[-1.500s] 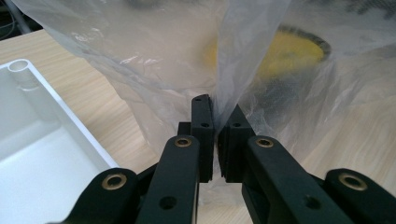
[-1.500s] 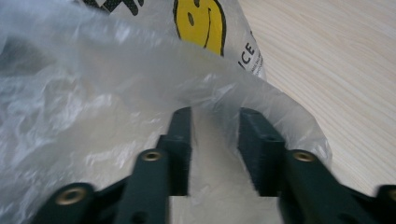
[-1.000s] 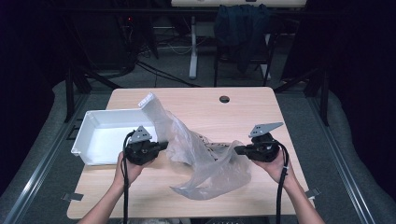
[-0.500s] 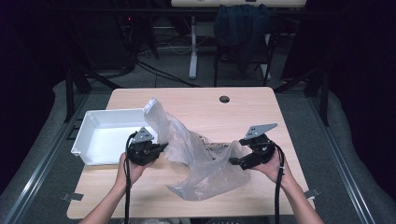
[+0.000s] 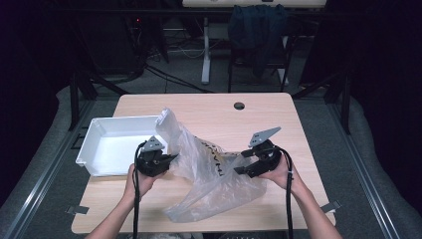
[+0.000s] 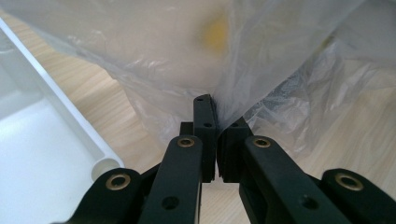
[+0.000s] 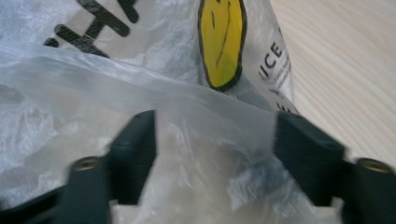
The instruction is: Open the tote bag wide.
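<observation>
Taking the white bin [image 5: 102, 149] as the landmark: it sits on the table [image 5: 298, 129] near the left edge, its long wall running toward the person. Just right of the bin's near right corner, the left gripper [image 5: 169, 158] has its jaws pressed tight together on a fold of the clear plastic bag [image 5: 209, 174]; in the left gripper view the film is pinched between the pads [image 6: 205, 135] and fans up and away from them, with the bin's rounded rim close by. From that pinch the bag rises to a peak just right of the bin's far right corner, then drapes down across the middle of the table toward the near edge, well right of the bin. Farther right again, the right gripper [image 5: 244, 162] stands with its jaws moderately apart, having just been closing, and bag film printed with a yellow smiley [image 7: 222, 42] lies loosely between them, not clamped. Beyond that gripper, farthest from the bin, bare wood runs to the right edge, and the far strip with the small dark hole [image 5: 239, 105] is open too
</observation>
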Demonstrator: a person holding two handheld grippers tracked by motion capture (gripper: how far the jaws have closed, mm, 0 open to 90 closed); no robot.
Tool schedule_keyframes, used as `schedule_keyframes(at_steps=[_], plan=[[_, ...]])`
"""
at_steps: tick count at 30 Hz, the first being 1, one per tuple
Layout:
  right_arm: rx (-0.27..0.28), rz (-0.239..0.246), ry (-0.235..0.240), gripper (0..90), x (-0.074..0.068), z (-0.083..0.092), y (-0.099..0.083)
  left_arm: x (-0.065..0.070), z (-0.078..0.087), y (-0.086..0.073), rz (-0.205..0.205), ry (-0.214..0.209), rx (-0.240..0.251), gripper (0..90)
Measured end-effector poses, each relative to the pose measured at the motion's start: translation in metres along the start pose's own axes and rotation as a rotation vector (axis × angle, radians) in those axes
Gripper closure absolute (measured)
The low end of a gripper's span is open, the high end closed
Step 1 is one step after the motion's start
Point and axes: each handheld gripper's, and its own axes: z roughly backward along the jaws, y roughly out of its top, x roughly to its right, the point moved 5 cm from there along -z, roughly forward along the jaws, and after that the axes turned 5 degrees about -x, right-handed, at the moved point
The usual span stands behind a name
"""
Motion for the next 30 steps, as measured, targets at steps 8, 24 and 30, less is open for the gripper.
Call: schedule_keyframes(at_steps=[8,24,30], plan=[[-0.055,-0.024,-0.033,84.9,0.002,-0.012,-0.007,0.000,0.001,-0.001,0.003,-0.005,0.005,88.5],[-0.007,-0.118,-0.104,72.1,0.015,-0.001,-0.018,-0.002,0.001,-0.009,-0.002,0.015,-0.033,89.0],[0.005,-0.127,-0.121,35.6,0.010,0.013,-0.022,-0.003,-0.003,-0.015,0.019,0.031,-0.060,89.1]])
